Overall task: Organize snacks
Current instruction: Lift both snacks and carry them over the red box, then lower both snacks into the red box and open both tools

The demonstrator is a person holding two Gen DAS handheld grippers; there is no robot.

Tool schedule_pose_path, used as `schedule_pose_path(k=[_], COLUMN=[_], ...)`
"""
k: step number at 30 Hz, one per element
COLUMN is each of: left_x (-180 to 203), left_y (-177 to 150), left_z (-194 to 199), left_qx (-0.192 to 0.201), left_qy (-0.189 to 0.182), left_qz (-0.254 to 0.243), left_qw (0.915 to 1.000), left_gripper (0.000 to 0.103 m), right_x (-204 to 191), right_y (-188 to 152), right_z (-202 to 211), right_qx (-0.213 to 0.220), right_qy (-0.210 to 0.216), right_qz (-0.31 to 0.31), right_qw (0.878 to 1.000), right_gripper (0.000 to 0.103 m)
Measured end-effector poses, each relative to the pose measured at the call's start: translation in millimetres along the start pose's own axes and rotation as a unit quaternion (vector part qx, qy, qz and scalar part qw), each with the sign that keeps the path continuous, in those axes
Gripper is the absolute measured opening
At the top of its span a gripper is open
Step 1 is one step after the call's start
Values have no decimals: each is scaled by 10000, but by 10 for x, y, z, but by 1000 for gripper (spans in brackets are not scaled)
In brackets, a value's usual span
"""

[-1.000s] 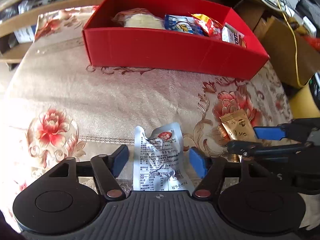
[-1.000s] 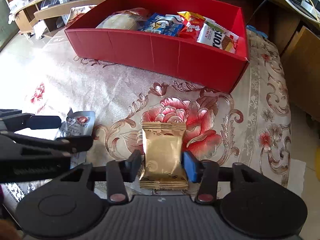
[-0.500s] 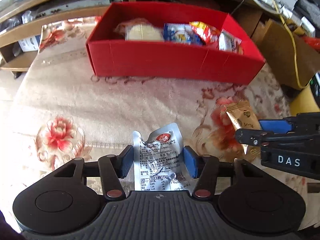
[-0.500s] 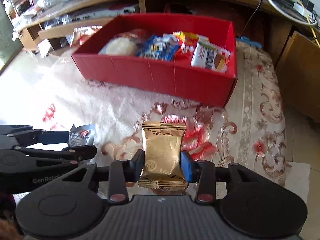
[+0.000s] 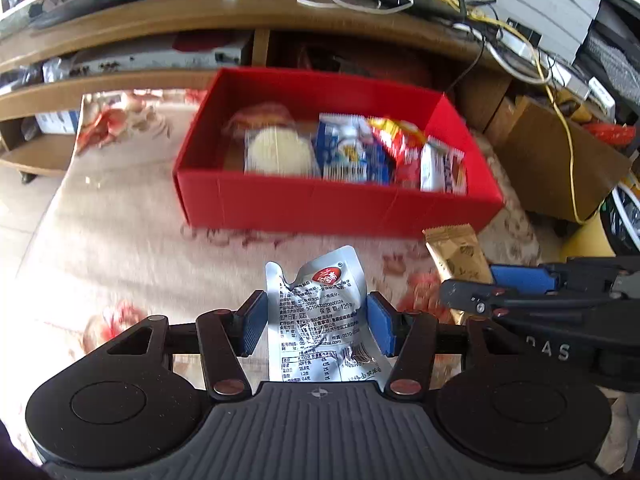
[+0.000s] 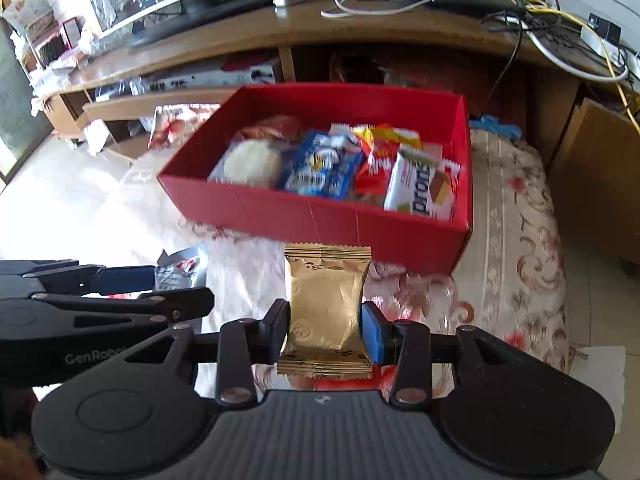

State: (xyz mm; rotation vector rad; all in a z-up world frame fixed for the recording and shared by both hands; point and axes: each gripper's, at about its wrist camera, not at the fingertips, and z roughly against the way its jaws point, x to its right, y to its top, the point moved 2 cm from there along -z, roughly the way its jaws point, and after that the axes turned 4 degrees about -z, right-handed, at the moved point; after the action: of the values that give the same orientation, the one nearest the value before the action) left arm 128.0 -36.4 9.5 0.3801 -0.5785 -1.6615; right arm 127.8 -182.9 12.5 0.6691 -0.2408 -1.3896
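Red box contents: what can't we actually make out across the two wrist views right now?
- Red box contents, both views: motion blur; wrapper print unreadable beyond a partial "pron" on the white pack.
- Box floor near its front wall, both views: hidden by that wall.
- Silver pouch, left wrist view: bottom hidden behind the left gripper body.
- Silver pouch, right wrist view: mostly covered by left gripper fingers.

Silver snack pouch (image 5: 320,320) between left gripper (image 5: 316,322) jaws, red box (image 5: 320,204) beyond
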Motion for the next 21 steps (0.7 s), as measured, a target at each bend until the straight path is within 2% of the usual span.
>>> schedule_pose_path(k=[21], left_x=[-29], left_y=[803], left_z=[-136], left_qx=[516], left_qy=[78], left_qz=[-43], left_qw=[9986], left_gripper=[61], right_x=[134], right_y=[775], right_z=[-135], right_qx=[464], right_qy=[-14], right_qz=[-352], right_qw=[9983], right_gripper=[38])
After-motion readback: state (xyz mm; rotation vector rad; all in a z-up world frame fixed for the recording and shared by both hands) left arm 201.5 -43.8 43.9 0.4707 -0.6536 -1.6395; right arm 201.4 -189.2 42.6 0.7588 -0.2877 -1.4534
